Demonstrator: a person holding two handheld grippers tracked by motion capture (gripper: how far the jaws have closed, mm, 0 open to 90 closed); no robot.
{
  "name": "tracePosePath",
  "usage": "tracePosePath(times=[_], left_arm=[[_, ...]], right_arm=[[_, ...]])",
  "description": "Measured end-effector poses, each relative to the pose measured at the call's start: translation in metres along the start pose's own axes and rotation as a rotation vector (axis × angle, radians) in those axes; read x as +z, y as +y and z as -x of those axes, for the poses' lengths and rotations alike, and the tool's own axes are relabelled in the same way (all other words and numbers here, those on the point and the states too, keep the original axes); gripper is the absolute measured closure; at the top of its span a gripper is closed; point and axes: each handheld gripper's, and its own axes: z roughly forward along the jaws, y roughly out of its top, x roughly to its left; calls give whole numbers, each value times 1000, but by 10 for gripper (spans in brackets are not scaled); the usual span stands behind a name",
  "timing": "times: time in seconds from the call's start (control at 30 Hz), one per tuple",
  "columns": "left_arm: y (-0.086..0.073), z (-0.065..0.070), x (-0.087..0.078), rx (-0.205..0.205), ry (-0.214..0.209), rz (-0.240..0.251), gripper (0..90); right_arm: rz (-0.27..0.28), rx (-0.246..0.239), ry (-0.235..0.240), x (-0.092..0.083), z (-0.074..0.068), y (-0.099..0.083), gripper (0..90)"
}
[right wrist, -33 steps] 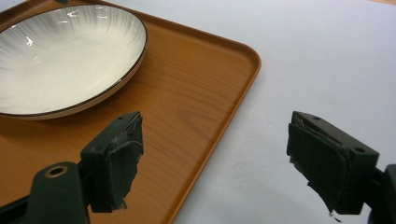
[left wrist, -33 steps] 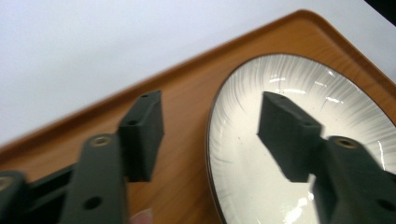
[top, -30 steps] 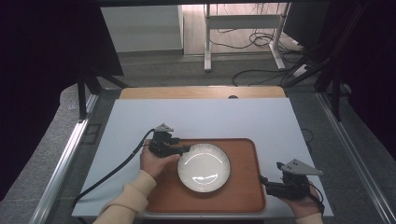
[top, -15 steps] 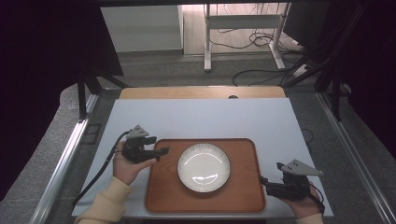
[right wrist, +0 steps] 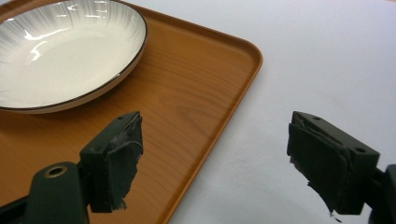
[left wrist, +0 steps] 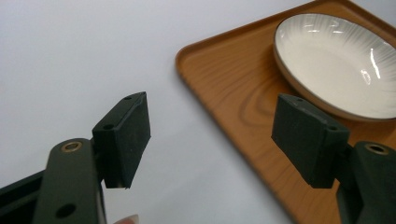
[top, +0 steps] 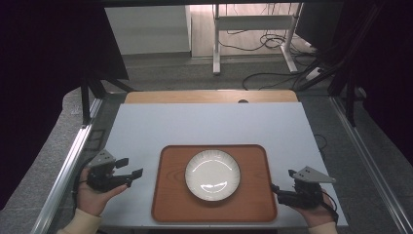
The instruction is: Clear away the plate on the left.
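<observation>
Left tongs [top: 132, 176] off the tray's left edge, over the pale table top [top: 209, 124], gripped in a hand [top: 92, 195] with a cream sleeve. Jaws wide apart, lately opening further, nothing between them. Seen along those jaws in the left gripper view [left wrist: 212, 140]: one pad over bare table, the other over the wooden tray [left wrist: 233, 102], clear of both.

Tray [top: 168, 195] next, brown, rounded corners, flat on the table near the front edge. Plate [top: 212, 174] on the tray's middle, white, ribbed rim, upright, no food in it. Same plate close to the tray's far side in the left gripper view [left wrist: 336, 60], and toward the upper left in the right gripper view [right wrist: 60, 51].

Right tongs [top: 273, 190] just off the tray's right front corner, held in the other hand [top: 314, 212], grey three-cornered plate on top. Jaws wide here too [right wrist: 215, 158], nothing held: one worn pad above the tray [right wrist: 187, 93], the other above the table, touching neither.
</observation>
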Motion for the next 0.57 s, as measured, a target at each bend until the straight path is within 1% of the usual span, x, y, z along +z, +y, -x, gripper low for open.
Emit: tracePosePath(times=[0.07,0.13,0.27,0.33,0.57], left_arm=[[-6,-3,-3,-14,0,1,278],[-9,-4,-5,-13,7,-4,278],[-8,-2,-4,-6,8,2,279],[-8,0,-2,1,7,-4,279],[-8,0,3,5,16,-20,276]], right_arm=[[-5,-5,-2,1,1,-1,186],[-6,-3,-3,2,2,-2,186],[-5,-7,-2,2,2,-1,185],[-5,-12,-2,2,1,-1,185],[0,-14,-1,0,2,-3,182]])
